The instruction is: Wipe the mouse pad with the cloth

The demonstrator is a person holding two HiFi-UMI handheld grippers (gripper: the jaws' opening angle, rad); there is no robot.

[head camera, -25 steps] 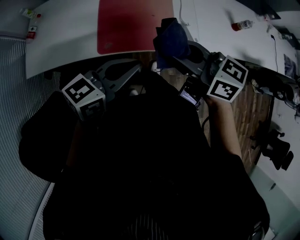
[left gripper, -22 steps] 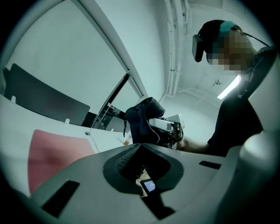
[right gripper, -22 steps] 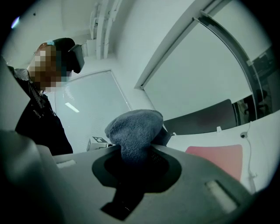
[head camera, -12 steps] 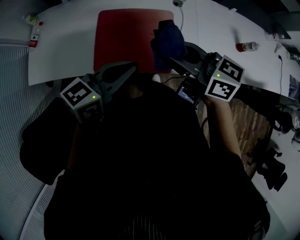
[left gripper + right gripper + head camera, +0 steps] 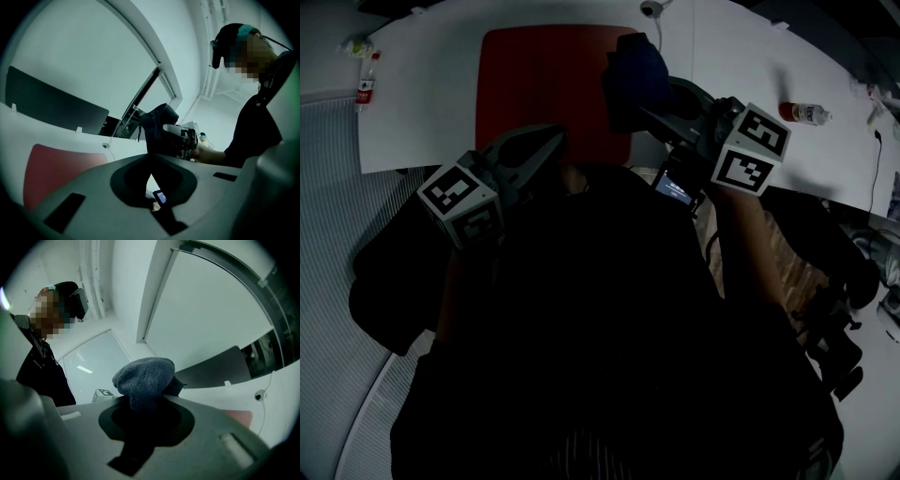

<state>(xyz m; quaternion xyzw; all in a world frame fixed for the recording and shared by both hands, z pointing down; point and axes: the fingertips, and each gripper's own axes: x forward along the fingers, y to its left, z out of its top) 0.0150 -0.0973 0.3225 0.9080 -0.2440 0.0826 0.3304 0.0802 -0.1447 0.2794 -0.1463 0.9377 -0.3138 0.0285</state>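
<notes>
The red mouse pad (image 5: 539, 84) lies on the white table (image 5: 422, 103). A dark blue cloth (image 5: 633, 75) hangs bunched over the pad's right edge, with my right gripper (image 5: 645, 105) shut on it. In the right gripper view the cloth (image 5: 143, 376) bulges up out of the closed right gripper (image 5: 145, 401), and a corner of the pad (image 5: 239, 417) shows beyond. My left gripper (image 5: 553, 142) is shut on nothing, its tips over the pad's near edge. The left gripper view shows the left gripper (image 5: 152, 157), the cloth (image 5: 157, 126) ahead and the pad (image 5: 56, 166) at the left.
A small bottle with a red cap (image 5: 806, 113) lies on the table at the right. Another small bottle (image 5: 364, 80) sits at the far left. A white webcam (image 5: 651, 8) stands just behind the pad. A dark monitor (image 5: 51, 105) rises at the table's back.
Both grippers have moved forward from the table's near edge onto the pad. The cloth, still held, now hangs further in along the pad's right edge.
</notes>
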